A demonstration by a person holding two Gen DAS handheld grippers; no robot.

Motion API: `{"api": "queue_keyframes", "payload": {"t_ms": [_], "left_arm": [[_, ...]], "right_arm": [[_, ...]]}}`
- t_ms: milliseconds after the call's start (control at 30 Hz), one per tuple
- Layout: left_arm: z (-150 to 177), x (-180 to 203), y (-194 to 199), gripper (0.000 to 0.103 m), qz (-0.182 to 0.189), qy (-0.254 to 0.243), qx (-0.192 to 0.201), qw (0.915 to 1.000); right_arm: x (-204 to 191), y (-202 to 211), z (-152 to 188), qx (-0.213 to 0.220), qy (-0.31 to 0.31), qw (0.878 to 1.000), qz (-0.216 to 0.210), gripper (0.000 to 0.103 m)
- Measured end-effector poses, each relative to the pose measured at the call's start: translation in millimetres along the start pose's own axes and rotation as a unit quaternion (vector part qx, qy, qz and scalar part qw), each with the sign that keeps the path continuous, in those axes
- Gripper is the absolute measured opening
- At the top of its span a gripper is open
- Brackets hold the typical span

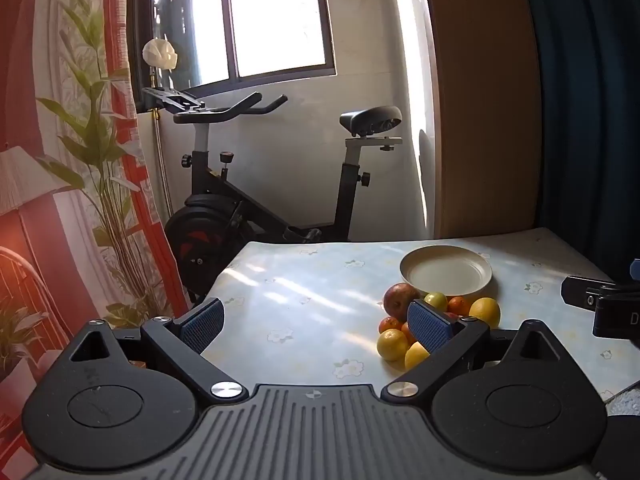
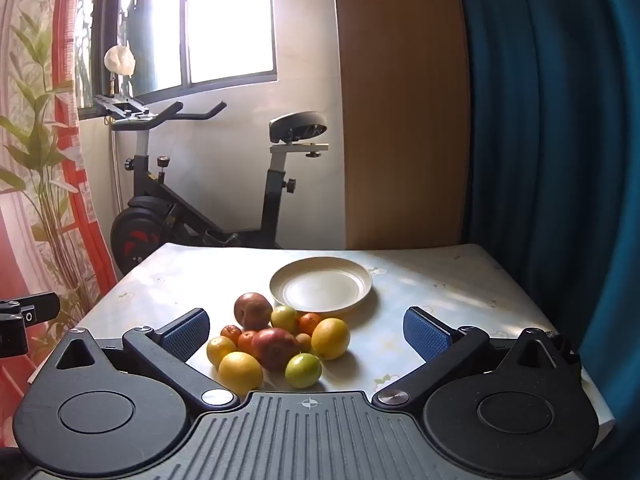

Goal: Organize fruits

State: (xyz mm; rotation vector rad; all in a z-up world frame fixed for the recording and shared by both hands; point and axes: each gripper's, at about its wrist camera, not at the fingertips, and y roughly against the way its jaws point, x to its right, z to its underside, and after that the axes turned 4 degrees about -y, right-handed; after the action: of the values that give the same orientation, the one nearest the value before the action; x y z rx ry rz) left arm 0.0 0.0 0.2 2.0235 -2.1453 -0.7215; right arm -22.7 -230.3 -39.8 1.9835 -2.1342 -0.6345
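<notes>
Above the table (image 2: 440, 280), both hand-held grippers (image 1: 316, 320) (image 2: 306, 330) wide open, empty.

The left gripper (image 1: 316, 326) and right gripper (image 2: 306, 330) both hover level, jaws spread wide, gripping nothing.

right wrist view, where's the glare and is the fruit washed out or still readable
Right wrist view: window blown out white, fruit pile sharp with soft shadows, plate evenly lit. Left wrist view: same window overexposed, sun streaks across the table.
</notes>
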Motion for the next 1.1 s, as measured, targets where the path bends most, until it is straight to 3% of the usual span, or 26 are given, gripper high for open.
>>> {"api": "queue_keyframes", "payload": {"t_ms": [1100], "left_arm": [[2, 3, 10, 0.099, 0.004, 0.025, 0.043, 0.9988]], "right_arm": [[-3, 0, 2, 0.000, 0.006, 1.000, -0.010, 0.103]]}}
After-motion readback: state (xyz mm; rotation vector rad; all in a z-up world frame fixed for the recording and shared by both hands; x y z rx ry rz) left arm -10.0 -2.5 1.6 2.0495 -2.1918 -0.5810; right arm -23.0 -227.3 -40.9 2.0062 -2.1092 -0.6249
